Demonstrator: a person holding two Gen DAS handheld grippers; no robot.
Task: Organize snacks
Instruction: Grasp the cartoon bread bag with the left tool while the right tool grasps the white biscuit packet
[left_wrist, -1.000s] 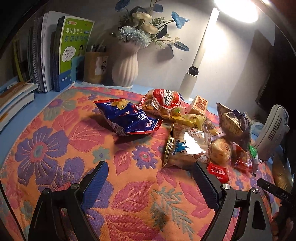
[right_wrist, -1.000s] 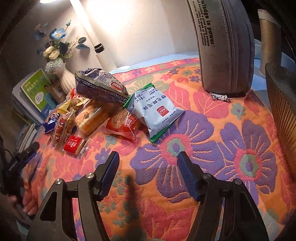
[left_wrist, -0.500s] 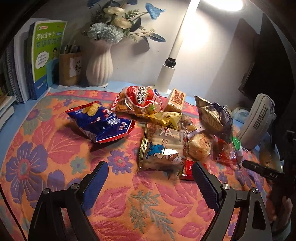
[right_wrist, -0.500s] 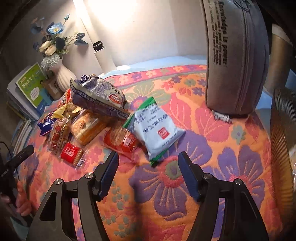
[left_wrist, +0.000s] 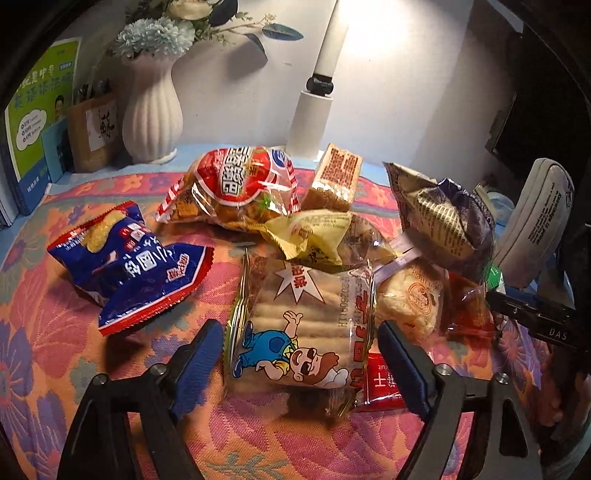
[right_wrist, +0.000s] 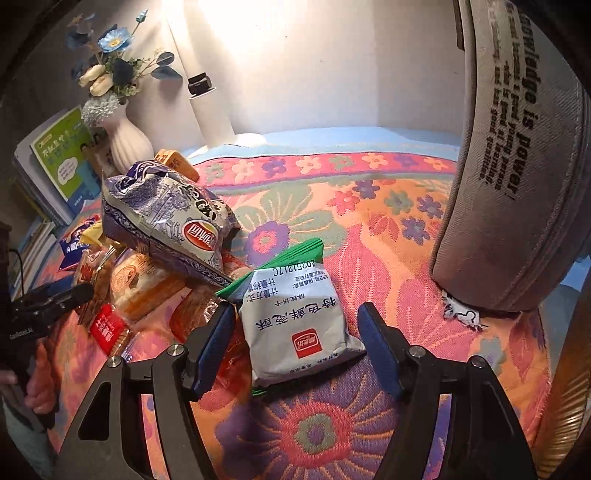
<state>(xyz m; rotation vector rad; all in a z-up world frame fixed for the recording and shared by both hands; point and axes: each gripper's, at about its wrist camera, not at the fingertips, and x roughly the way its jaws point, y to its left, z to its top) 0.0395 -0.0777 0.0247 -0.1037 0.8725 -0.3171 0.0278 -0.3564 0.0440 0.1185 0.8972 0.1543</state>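
- Left wrist view: left gripper (left_wrist: 301, 354) closing, blue pads either side of clear cartoon-printed biscuit packet (left_wrist: 303, 325) on floral woven cloth (left_wrist: 55, 332), not yet pressing.
- Right wrist view: right gripper (right_wrist: 297, 347) opening, straddling white green-edged snack pouch (right_wrist: 295, 325), untouched.

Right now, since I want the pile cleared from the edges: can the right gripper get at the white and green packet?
Probably yes. The right gripper, jaws opening, already straddles the white and green packet, which lies free on the floral cloth.
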